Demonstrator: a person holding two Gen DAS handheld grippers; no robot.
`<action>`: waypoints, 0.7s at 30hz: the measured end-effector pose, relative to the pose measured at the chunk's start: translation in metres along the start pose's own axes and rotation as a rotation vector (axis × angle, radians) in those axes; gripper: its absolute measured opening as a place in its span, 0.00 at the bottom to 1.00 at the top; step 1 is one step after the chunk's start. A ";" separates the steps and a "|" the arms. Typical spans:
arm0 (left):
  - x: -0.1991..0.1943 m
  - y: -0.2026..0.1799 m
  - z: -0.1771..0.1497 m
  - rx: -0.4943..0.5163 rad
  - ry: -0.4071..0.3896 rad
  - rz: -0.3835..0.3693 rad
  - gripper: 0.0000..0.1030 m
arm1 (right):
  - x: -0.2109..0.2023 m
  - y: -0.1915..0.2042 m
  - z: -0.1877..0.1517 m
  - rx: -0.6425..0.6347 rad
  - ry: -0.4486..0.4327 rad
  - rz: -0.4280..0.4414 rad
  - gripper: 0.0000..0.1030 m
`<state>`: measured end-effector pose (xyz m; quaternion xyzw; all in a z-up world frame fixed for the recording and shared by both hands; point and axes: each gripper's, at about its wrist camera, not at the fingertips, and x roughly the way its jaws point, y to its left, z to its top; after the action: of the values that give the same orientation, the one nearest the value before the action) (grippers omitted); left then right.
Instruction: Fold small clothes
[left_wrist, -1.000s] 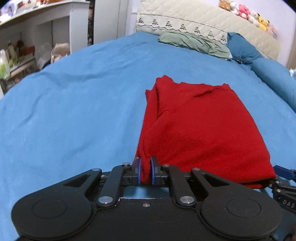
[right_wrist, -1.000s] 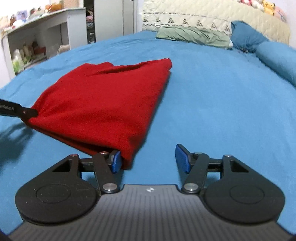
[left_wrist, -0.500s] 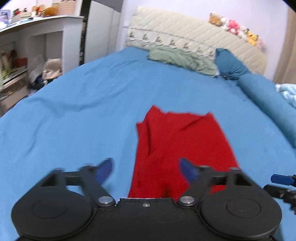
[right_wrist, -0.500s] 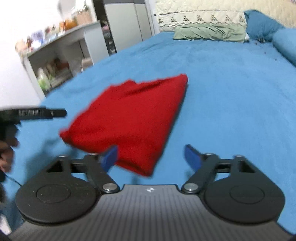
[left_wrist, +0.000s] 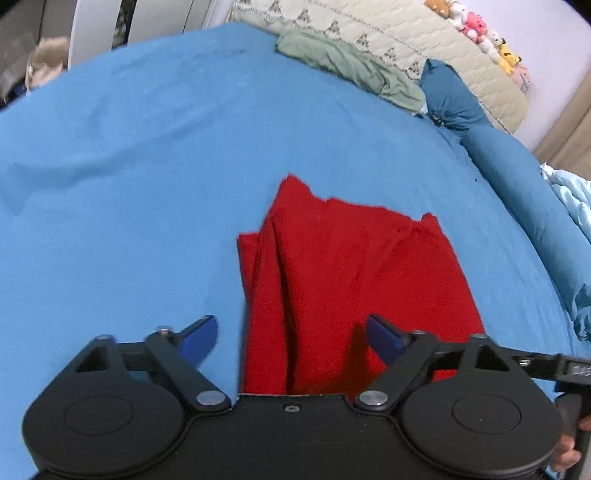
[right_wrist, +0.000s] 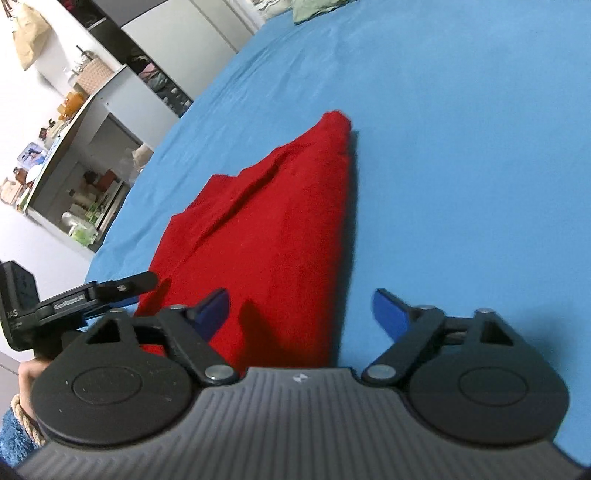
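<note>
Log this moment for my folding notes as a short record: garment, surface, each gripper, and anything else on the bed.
garment: red cloth, folded, lying flat, a few ridges along its left side
surface: blue bed sheet
left gripper: jaws closing, apart, pads off the cloth, nothing pinched
right gripper: jaws closing, apart, pads off the cloth, nothing pinched
also on bed: green garment and blue pillow near the headboard
</note>
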<state>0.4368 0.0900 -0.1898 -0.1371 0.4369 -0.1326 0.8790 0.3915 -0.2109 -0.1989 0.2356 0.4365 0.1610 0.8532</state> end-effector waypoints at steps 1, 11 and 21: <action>0.004 0.000 -0.002 -0.005 0.010 -0.005 0.71 | 0.007 -0.002 -0.001 0.005 0.009 0.001 0.80; -0.036 -0.029 0.000 -0.002 -0.045 -0.079 0.22 | -0.036 0.019 0.009 -0.011 -0.077 0.097 0.35; -0.111 -0.108 -0.103 0.088 -0.061 -0.206 0.22 | -0.180 -0.004 -0.081 -0.012 -0.081 0.020 0.36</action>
<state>0.2773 0.0157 -0.1299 -0.1465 0.3872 -0.2370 0.8789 0.2235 -0.2797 -0.1217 0.2409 0.3983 0.1626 0.8700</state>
